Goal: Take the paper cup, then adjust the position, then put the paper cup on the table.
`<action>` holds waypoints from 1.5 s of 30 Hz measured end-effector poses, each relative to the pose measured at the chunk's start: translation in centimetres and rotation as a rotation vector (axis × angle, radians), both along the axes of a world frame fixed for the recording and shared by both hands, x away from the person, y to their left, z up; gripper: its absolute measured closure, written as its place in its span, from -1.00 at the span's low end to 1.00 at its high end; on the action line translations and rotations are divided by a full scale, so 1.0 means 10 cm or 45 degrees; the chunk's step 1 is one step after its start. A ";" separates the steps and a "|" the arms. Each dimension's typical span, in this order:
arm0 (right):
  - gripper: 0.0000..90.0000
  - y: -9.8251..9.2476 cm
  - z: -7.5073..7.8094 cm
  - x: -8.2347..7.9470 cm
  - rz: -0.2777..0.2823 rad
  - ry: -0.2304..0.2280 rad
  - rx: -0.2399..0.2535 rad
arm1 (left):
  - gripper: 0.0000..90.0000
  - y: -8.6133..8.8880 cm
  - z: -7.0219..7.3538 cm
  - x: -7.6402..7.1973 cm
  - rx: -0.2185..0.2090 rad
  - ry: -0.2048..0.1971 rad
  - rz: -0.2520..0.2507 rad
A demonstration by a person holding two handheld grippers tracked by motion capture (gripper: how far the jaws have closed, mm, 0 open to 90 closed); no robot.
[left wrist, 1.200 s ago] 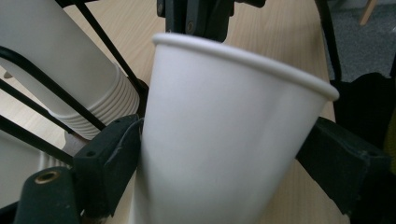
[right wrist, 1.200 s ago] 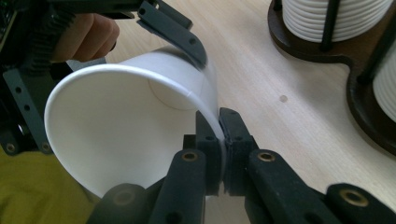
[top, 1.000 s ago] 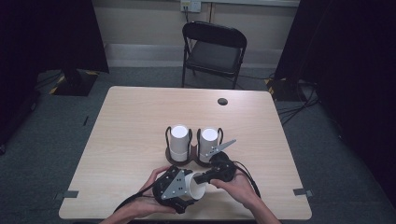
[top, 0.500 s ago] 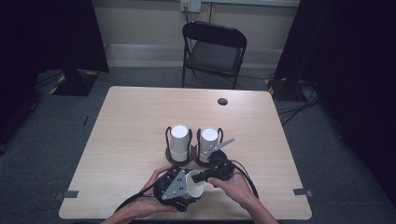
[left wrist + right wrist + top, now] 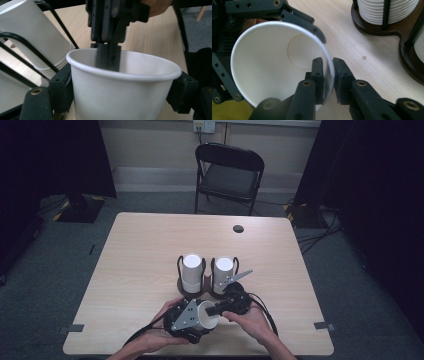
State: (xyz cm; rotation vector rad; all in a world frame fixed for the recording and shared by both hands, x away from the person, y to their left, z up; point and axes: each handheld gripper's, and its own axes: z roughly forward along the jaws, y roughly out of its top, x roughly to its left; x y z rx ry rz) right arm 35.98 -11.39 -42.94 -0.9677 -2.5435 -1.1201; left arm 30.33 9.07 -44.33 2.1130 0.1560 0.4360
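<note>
Tongs, left (image 5: 199,316): jaws have just been closing and now bear on opposite sides of the paper cup (image 5: 120,97), just below its rim.

Tongs, right (image 5: 328,72): one jaw is inside the cup's mouth and one outside, with the wall between them. These jaws have just been opening. A thin gap shows at the outer jaw, so the pinch looks let go.

Table (image 5: 150,245): pale wood top, carrying all items below.

Cup rack (image 5: 372,23): dark base with black wire uprights and two bays, standing mid-table just beyond the grippers.

Stacks, two (image 5: 192,272) (image 5: 223,272): nested white paper cups, one stack per bay. They appear to sit bottoms up, with layered rims showing near the base.

Single paper cup: held close to the near edge of the table, in front of the rack, tipped so its mouth faces the right tongs.
- Contents: none; the bare bottom disc is visible.
- Handling, as judged: very light, with a thin wall that dents or goes oval under a hard squeeze. The smooth sides could slip in a loose hold.
- Best hold: the rolled rim is the stiffest part, so take it across the sides just under the rim, or pinch the rim wall itself, with gentle pressure only.
</note>
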 end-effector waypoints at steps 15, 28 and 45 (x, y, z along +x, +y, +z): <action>0.47 -0.11 0.04 0.00 -0.084 -0.072 0.063 | -0.49 0.13 -0.05 0.11 -0.098 0.086 0.112; 0.18 -0.23 0.12 -0.02 -0.190 -0.179 0.175 | -0.49 0.29 -0.07 0.17 -0.239 0.143 0.233; 0.01 -0.47 0.08 -0.01 -0.332 -0.285 0.173 | -0.49 0.64 0.05 0.24 -0.378 0.181 0.339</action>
